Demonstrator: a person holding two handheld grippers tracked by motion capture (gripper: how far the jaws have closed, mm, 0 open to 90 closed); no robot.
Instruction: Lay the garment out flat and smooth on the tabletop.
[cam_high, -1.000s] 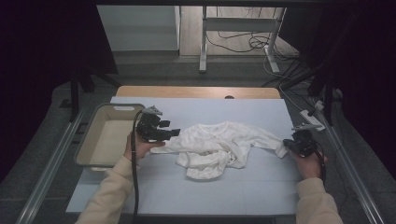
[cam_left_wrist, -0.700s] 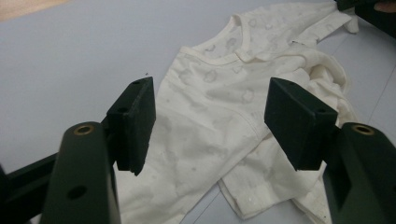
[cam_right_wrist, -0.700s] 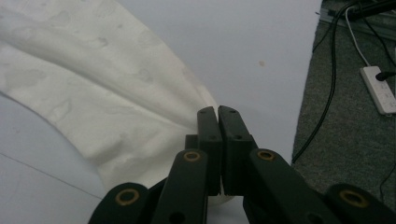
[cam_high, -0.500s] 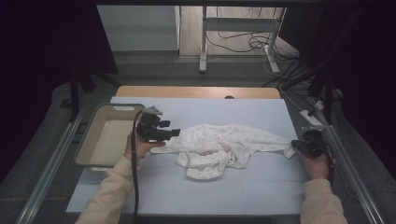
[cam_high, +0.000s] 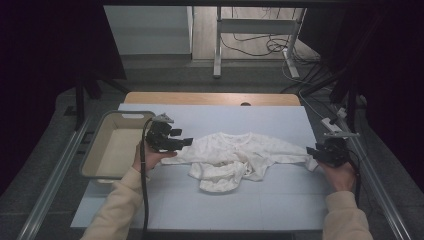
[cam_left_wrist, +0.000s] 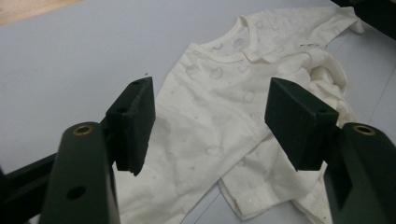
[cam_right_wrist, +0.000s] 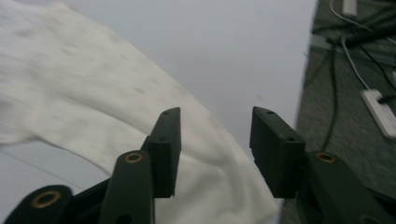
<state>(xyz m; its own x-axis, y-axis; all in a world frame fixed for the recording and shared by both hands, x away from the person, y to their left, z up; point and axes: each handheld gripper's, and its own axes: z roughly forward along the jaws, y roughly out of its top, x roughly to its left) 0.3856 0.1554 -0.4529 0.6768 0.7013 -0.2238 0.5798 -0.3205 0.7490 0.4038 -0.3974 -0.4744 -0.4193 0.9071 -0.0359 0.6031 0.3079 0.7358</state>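
Observation:
A crumpled white baby garment (cam_high: 235, 155) lies in the middle of the pale blue table (cam_high: 280, 120). My left gripper (cam_high: 187, 142) hovers at the garment's left end, jaws open. In the left gripper view its jaws (cam_left_wrist: 208, 123) stand wide apart above the garment's front (cam_left_wrist: 219, 107) with nothing between them. My right gripper (cam_high: 311, 151) is at the tip of the outstretched right sleeve. Its jaws have just been opening. In the right gripper view they (cam_right_wrist: 215, 149) stand apart over the sleeve cloth (cam_right_wrist: 93, 93), and the pads do not press on it.
A beige plastic basin (cam_high: 100, 145) stands at the table's left edge, just behind my left hand. The table's right edge runs close to my right hand, with a metal rail (cam_high: 380, 185) beside it. A power strip (cam_right_wrist: 380, 112) and cables lie on the floor.
My right hand has shifted a little to the right with the sleeve, which now lies stretched out straighter. The left hand and gripper have stayed in place.

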